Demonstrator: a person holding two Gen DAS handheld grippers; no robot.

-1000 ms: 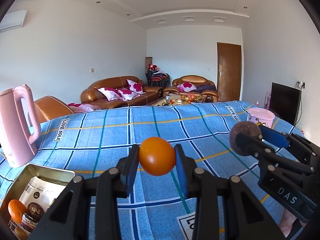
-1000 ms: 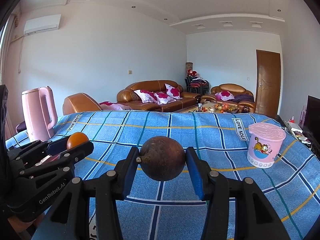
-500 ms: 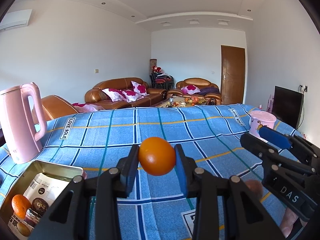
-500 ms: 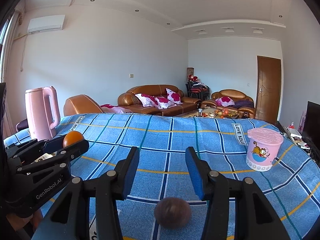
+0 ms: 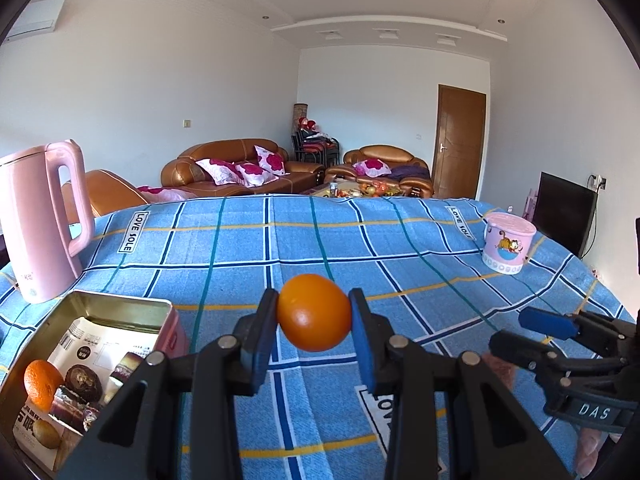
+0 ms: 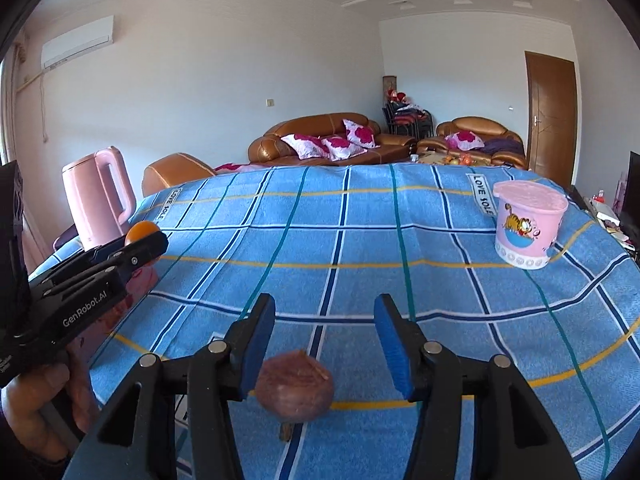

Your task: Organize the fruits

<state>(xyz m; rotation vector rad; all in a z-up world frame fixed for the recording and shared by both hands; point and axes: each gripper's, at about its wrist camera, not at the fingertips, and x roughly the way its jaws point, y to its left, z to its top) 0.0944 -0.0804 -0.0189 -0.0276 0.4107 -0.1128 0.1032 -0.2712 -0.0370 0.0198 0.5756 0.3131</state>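
Orange fruit was the main thing going on: the left tongs (image 5: 314, 312) had an orange (image 5: 314, 312) pinched snugly between both blue pads, held up off the blue checked cloth (image 5: 248, 256). Next to the tin (image 5: 116, 306), really, just off its right side and a bit above. That tin sat at the near left of the table and had another orange (image 5: 42, 384) plus some dark round bits and a small greenish fruit lying on a printed card inside.

If you ask me, doing this bit well meant swinging the orange over the open tin, going low before letting go so it didn't bounce, and aiming for the bare card rather than on top of the other fruit. The tin's metal rim looked like the thing to clear.

The right tongs (image 6: 324, 344) were the opposite story: pads spread and opening wider, nothing gripped. A brownish-purple round fruit (image 6: 294, 388) with a little stalk lay on the cloth well right of the tin, down between those pads but not touched by either as far as I could see. I'd have gone back for it next.
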